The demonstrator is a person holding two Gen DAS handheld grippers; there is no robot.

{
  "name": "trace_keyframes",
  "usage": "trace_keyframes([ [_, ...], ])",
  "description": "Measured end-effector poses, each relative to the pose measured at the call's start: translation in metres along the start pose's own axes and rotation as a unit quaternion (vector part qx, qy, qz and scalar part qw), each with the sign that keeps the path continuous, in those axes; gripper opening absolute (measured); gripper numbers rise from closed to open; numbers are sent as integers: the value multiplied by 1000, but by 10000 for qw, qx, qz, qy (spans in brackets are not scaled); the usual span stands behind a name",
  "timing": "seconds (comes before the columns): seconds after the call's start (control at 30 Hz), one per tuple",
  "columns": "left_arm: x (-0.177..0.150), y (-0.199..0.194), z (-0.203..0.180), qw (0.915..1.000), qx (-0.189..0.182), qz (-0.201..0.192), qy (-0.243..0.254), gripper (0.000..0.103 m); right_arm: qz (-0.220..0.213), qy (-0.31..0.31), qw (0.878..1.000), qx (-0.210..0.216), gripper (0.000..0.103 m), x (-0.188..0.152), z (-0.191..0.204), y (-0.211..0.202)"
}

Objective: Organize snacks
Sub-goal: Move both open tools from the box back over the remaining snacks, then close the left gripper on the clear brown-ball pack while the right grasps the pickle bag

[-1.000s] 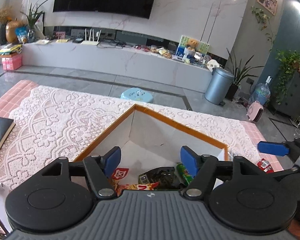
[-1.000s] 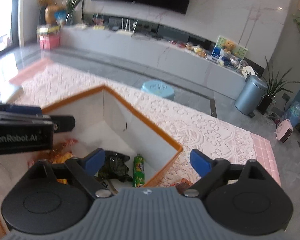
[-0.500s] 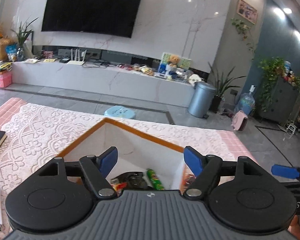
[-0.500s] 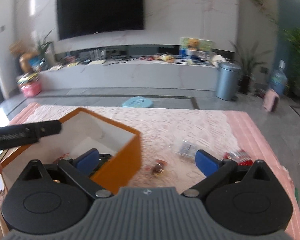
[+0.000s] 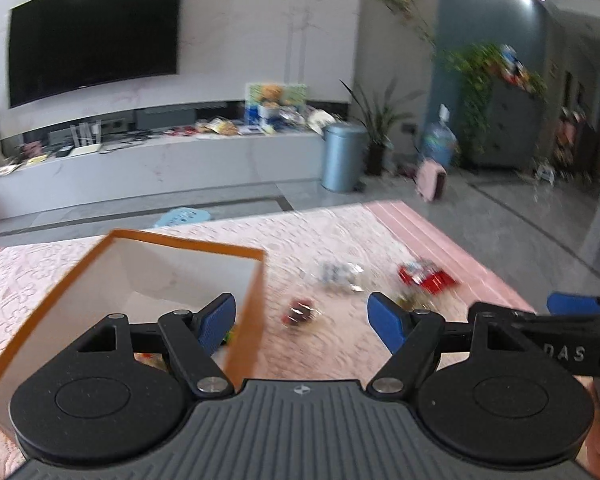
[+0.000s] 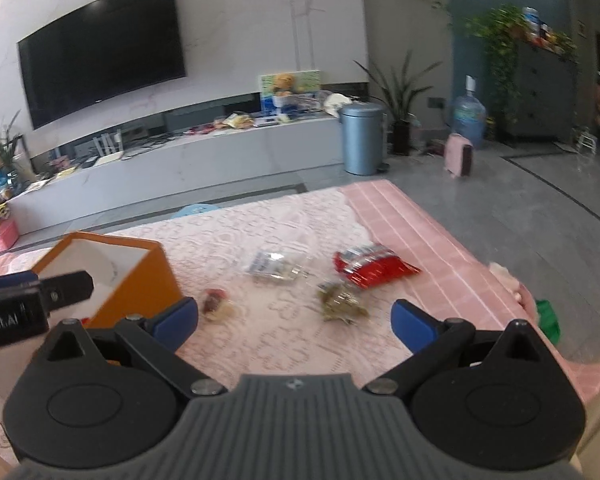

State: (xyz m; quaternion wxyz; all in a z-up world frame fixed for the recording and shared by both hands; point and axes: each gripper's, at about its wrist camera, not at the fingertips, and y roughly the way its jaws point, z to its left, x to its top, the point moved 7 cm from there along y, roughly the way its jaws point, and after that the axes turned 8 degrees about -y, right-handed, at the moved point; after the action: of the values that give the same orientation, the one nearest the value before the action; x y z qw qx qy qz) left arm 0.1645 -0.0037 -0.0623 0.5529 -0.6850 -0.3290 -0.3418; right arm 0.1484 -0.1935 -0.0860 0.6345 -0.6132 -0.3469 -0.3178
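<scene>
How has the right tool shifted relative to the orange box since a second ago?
Yes. The right tool, open and empty, swung rightward off the orange box. The box now sits left of it, and loose snacks on the lace cloth lie ahead.

An open cardboard box [image 6: 140,280] is orange outside and white within. It stands on a pale pink lace cloth [image 6: 284,344] with a floral pattern, laid over a pink table cover [image 6: 420,224] gridded in white. Loose snack packets are red [image 6: 374,266], clear with blue print [image 6: 274,266], and olive green [image 6: 342,304]. Gripper pads [image 6: 176,318] are blue.
</scene>
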Motion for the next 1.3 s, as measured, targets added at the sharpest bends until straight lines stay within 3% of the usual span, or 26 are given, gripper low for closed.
trace_keyframes([
  [0.17,-13,14,-25,9986,-306,371,240,88,79,20,9999,-125,100,-11,-22,3],
  [0.4,-31,28,-50,9965,-437,472,527,88,265,-128,9993,-212,100,-22,-43,22],
  [0.57,-38,50,-51,9951,-554,740,345,82,774,-435,9956,-287,99,-33,-53,48],
  [0.7,-44,65,-48,9930,-630,933,346,80,1110,-334,9931,-179,99,-43,-62,70],
  [0.8,-46,78,-46,9924,-539,1029,417,74,1091,-368,9933,-139,96,-43,-66,82],
  [0.87,-46,87,-44,9922,-500,1074,398,71,1083,-383,9933,-86,84,-40,-66,90],
  [1.3,-31,141,-32,9933,511,727,745,70,1015,-262,9926,614,83,-10,-49,169],
])
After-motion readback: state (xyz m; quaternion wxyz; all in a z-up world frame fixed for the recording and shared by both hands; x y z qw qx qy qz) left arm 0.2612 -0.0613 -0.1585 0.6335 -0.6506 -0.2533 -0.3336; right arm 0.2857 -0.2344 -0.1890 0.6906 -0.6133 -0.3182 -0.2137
